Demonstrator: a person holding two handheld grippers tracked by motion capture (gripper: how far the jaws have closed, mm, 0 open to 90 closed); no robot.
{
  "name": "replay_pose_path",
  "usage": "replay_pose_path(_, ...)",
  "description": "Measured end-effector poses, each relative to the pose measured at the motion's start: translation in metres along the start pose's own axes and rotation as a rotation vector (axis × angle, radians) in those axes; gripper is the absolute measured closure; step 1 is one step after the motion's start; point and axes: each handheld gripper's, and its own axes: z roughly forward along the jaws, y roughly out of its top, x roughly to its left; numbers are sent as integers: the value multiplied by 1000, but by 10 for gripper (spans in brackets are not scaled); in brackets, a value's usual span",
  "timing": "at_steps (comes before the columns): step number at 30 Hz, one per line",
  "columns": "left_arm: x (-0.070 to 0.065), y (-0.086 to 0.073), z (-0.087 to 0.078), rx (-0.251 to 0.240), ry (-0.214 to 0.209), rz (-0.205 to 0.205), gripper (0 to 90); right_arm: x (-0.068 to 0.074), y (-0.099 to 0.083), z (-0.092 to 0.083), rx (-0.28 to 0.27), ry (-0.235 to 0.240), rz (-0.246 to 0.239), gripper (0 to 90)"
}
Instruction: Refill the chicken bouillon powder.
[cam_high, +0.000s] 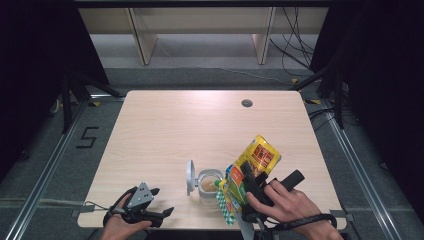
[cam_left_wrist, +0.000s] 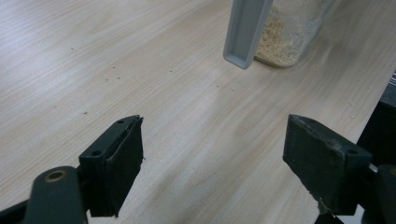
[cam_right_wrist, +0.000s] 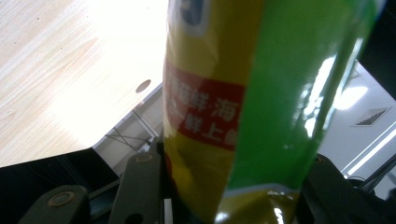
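At the lower right of the high view my right gripper (cam_high: 248, 186) has its jaws closed on the yellow and green snack bag (cam_high: 252, 167), pinching it near the middle and tipping it over the open jar (cam_high: 209, 185). In the right gripper view the bag (cam_right_wrist: 243, 93) looks glossy and thin, so I judge it light, crushable and slippery; a hold on the crimped end seam would probably slip less than the slick middle. My left gripper (cam_high: 150, 212), lower left, has its jaws wide apart and holds nothing (idle just above the wood). The jar (cam_left_wrist: 292, 35) is clear, likely rigid and breakable, with tan crumbs inside and its grey hinged lid (cam_left_wrist: 245, 30) standing open. The pale wood table (cam_high: 165, 130) is smooth, with scattered crumbs. Beyond it, at the top of the frame, are grey floor, loose cables and shelving legs.
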Motion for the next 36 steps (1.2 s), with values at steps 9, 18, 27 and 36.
replay_pose_path(9,0,0,0,-1,-5,-3,194,0,0,0,-4,0,1,608)
replay_pose_path(18,0,0,0,-2,-8,-7,194,1,0,0,-6,0,1,609)
replay_pose_path(27,1,1,-1,11,-8,0,194,1,0,0,-12,0,3,610)
replay_pose_path(36,-1,0,0,0,1,-8,194,1,-1,1,-9,-2,0,611)
